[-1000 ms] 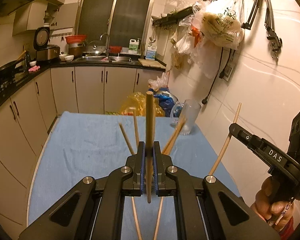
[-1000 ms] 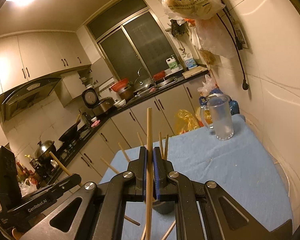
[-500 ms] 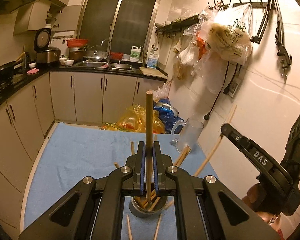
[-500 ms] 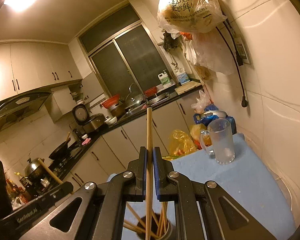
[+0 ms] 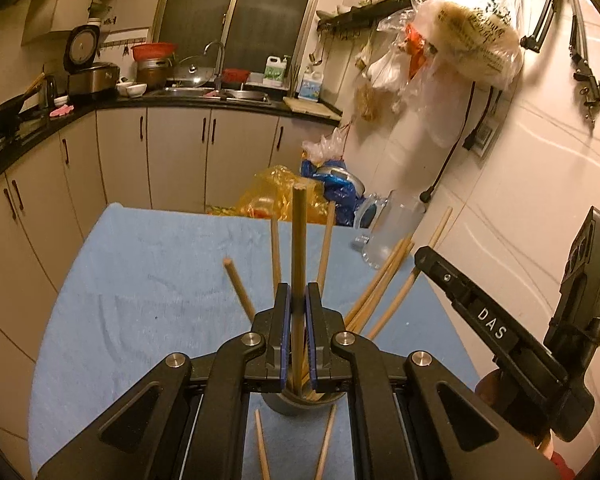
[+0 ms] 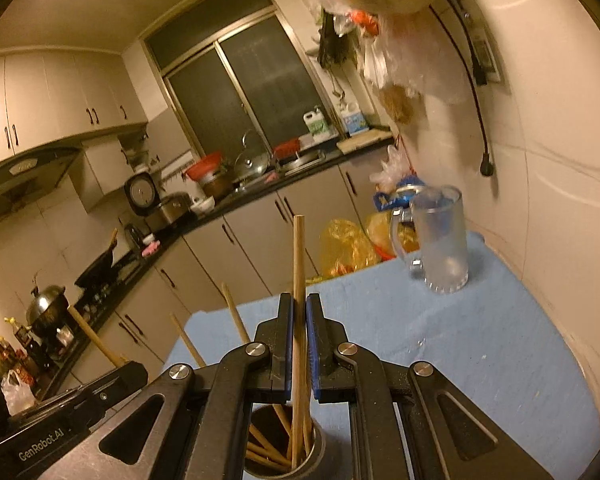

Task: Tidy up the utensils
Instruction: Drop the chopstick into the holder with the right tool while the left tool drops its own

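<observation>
My left gripper [image 5: 298, 300] is shut on an upright wooden chopstick [image 5: 299, 240] whose lower end dips into a metal cup [image 5: 300, 404] on the blue cloth [image 5: 148, 280]. Several chopsticks [image 5: 380, 288] fan out of that cup. My right gripper [image 6: 299, 312] is shut on another chopstick [image 6: 298, 264], its lower end down inside the same metal cup [image 6: 284, 460] among several others. In the left wrist view the right gripper [image 5: 420, 256] reaches in from the right with a chopstick [image 5: 436, 232] sticking out above it. The left gripper's body [image 6: 60, 420] shows at lower left of the right wrist view.
A frosted glass mug [image 6: 440, 240] stands at the cloth's far right corner near the wall. Plastic bags [image 5: 284, 196] lie beyond the table's far edge. Hanging bags [image 5: 468, 36] and a cord are on the right wall. Two loose chopsticks [image 5: 262, 448] lie on the cloth near me.
Both grippers sank toward the metal cup, each still holding its chopstick. The cup has come into the right wrist view, and the chopstick ends now sit inside it.
</observation>
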